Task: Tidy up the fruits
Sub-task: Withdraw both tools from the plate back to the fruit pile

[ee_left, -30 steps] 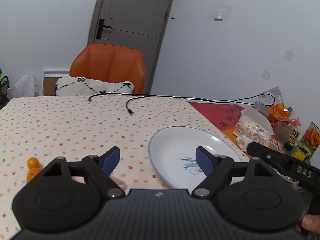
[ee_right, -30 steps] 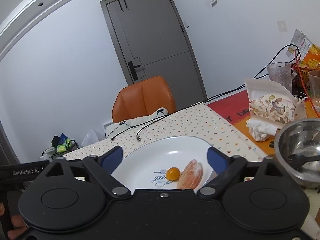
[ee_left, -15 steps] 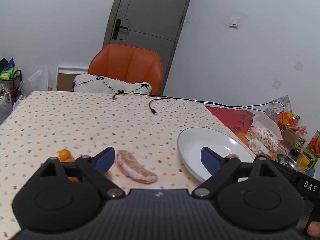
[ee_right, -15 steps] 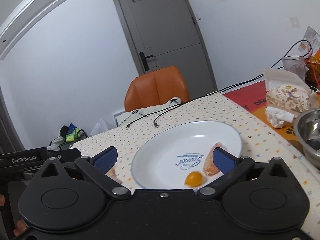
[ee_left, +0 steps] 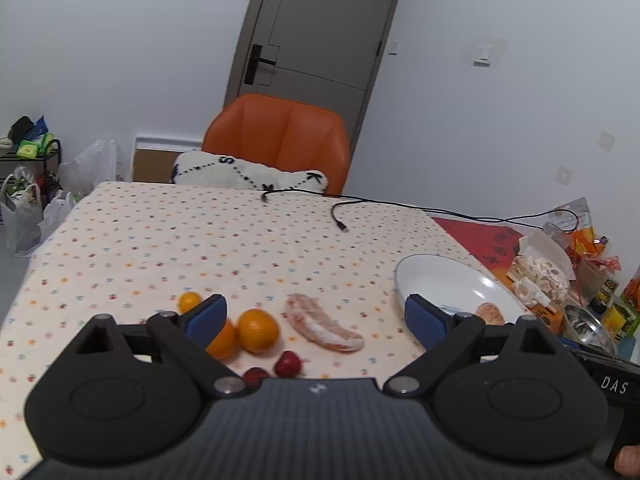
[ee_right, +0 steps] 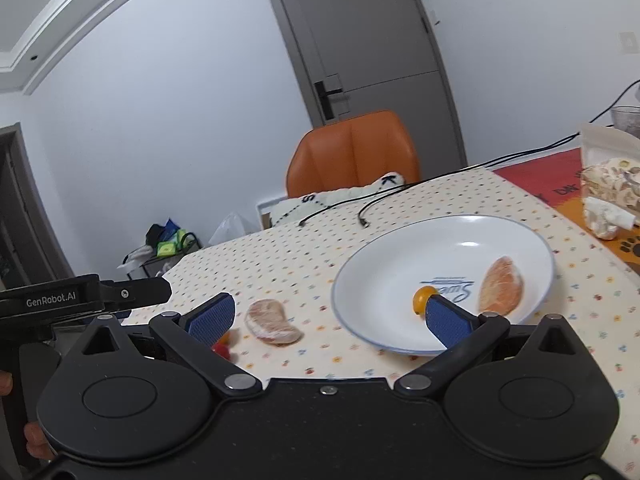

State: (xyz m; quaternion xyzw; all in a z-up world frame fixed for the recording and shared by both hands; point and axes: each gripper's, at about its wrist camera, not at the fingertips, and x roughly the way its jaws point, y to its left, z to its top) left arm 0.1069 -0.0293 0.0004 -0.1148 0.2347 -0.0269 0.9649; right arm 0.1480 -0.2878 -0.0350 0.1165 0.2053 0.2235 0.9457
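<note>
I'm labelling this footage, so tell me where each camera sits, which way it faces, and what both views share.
Left wrist: rides the left tool, facing across the table over the oranges, strawberries and pomelo segment; a fingertip shows.
Right wrist: rides the right tool, facing the white plate; fingers on the left tool's handle show.
Shared: plate, pomelo segment, orange chair, door.

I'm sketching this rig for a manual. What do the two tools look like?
Both the left tool and the right tool are matte black with ribbed bodies, round pivot discs, silver screws and blue textured pads. White lettering reads "GenRobot.AI" and "DAS".
</note>
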